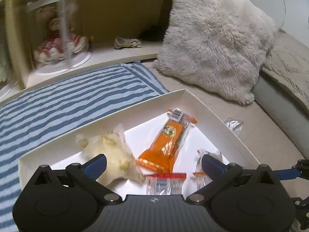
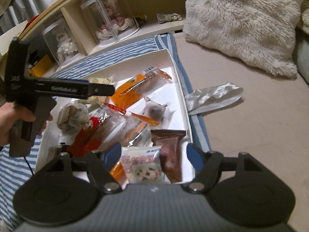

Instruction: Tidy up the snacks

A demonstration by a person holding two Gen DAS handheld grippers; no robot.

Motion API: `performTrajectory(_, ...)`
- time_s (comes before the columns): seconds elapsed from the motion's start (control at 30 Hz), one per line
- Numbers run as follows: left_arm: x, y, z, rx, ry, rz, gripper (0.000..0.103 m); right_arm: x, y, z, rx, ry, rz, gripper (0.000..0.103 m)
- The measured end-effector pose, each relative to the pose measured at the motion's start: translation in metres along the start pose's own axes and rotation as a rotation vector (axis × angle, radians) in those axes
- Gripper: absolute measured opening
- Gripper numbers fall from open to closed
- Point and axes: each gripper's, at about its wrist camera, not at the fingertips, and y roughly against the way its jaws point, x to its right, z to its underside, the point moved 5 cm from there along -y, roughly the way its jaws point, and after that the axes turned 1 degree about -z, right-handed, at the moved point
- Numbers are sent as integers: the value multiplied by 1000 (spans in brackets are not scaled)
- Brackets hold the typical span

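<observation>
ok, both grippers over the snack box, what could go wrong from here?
1. The white box is crowded; closing the right gripper might catch the chocolate bar and the white packet together.
2. The left gripper stands open over the orange packet; a clear wrapper could get pinched too.

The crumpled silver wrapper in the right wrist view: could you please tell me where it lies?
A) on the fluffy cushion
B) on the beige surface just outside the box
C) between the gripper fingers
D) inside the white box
B: the crumpled silver wrapper lies on the beige surface, beside the white cardboard box wall.
</observation>
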Motion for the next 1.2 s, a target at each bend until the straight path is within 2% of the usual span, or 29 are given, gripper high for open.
performTrajectory(0.2, -8, 24, 16, -20, 32, -27, 103, -6, 9, 3, -4, 19, 23, 92)
performTrajectory(0.3, -11, 38, 24, -21, 35, -42, 103, -10, 13, 4, 2, 37, 28, 102)
performTrajectory(0.77, -17, 124, 44, 31, 103, -125, 103, -43, 46, 1, 75, 103, 63, 103)
performTrajectory(1.2, 7, 220, 72, 118, 145, -223, 103, -84, 100, 18, 124, 196, 50, 103)
